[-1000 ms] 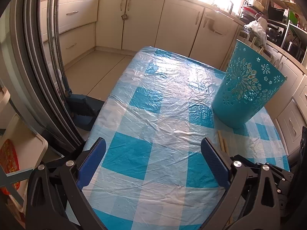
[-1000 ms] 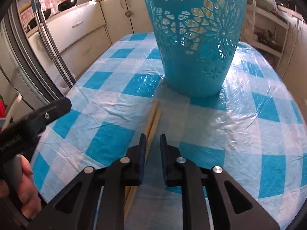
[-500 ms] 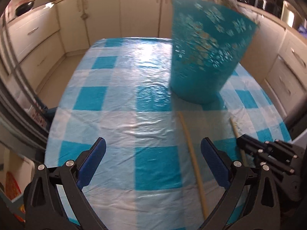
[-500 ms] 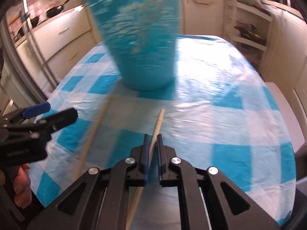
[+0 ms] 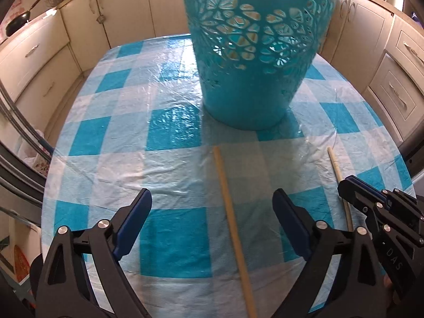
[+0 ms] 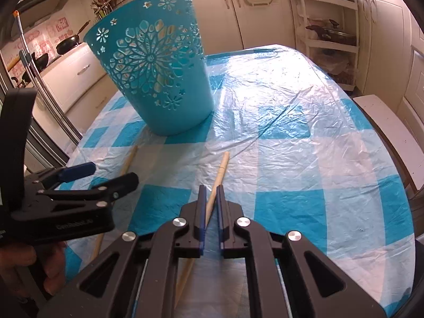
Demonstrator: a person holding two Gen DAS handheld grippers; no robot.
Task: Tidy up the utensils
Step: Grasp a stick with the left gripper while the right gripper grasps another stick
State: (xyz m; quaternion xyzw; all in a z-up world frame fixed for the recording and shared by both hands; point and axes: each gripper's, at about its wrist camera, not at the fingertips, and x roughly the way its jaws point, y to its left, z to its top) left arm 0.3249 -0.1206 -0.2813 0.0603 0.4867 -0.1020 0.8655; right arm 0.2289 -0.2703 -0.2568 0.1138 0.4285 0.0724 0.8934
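Left gripper (image 5: 212, 206): your fingers are spread wide over the checked surface (image 5: 106, 137), low in the left wrist frame. They hold nothing.
Left chopstick (image 5: 233, 228): it lies flat on the surface between your left fingers, running from frame centre down to the bottom edge, nearer the right finger (image 5: 288, 222).
Right gripper (image 6: 210, 206): your fingers are drawn narrow, clamped on the right chopstick (image 6: 220, 169) at bottom centre of the right wrist frame.
Right chopstick: its tip points up toward frame centre; whether it is off the surface, you cannot tell.
Basket (image 6: 153, 79): teal, with cut-out flowers, upright on the surface in the upper left of the right wrist frame, beyond both chopstick tips.
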